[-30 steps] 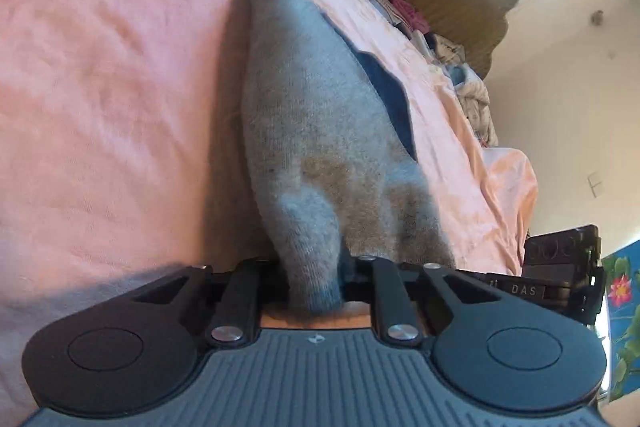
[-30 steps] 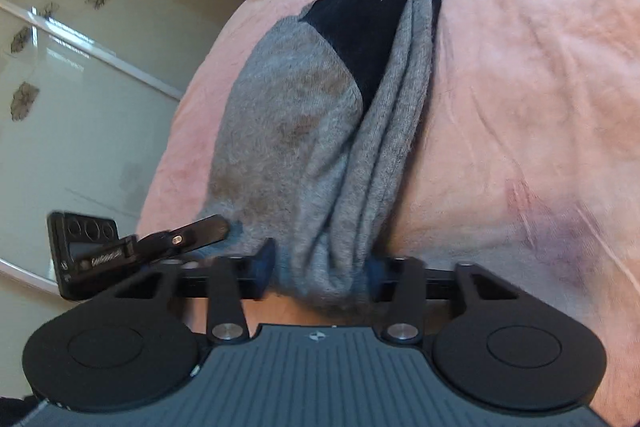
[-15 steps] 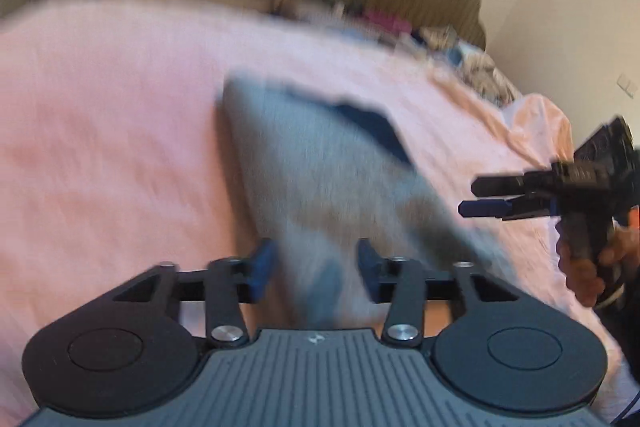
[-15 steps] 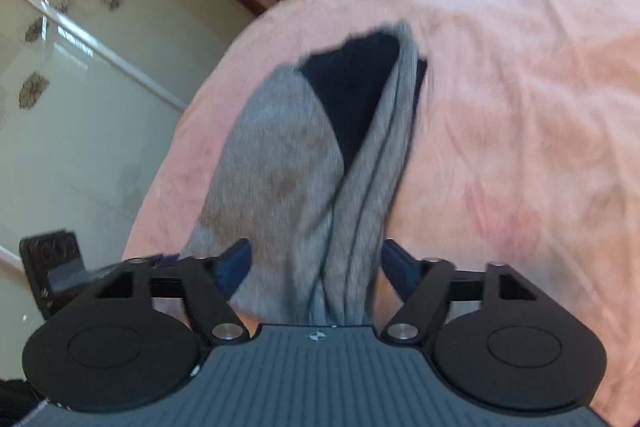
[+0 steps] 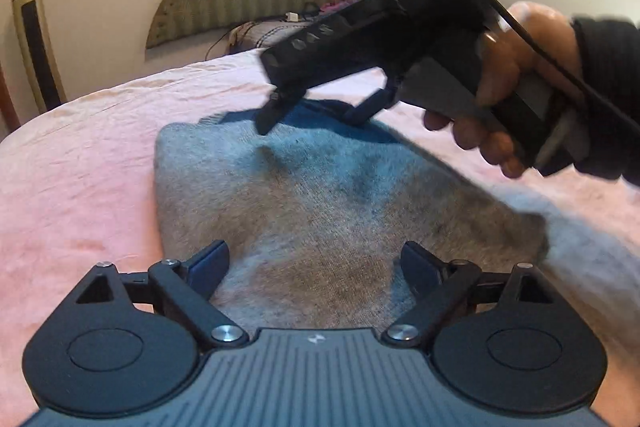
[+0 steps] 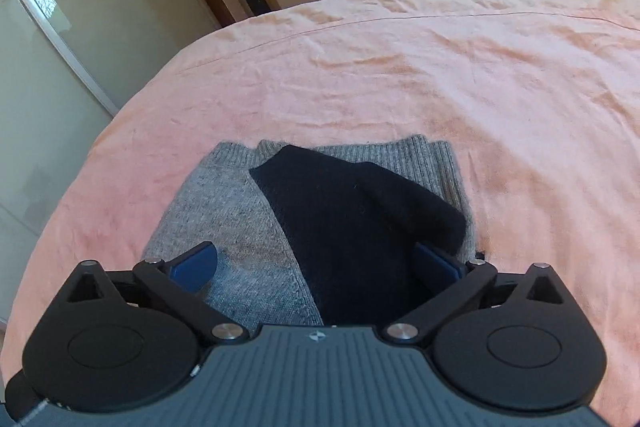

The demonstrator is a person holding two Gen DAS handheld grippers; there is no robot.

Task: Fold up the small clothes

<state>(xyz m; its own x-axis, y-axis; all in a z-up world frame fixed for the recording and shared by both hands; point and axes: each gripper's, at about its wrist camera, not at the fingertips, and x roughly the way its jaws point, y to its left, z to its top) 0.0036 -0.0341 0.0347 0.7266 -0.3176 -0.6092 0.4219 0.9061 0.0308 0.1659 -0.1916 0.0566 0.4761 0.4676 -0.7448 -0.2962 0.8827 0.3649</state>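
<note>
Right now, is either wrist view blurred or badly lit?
Left wrist view: the right gripper and the hand are motion-smeared, casting shadow on the grey knitted garment. Right wrist view: sharp and evenly lit, with fisheye bending of the pink bedsheet.

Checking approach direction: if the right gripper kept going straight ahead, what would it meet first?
Most likely the navy toe of the grey sock, which already lies between the open right gripper fingers; beyond it only pink bedsheet, though depth is uncertain.
</note>
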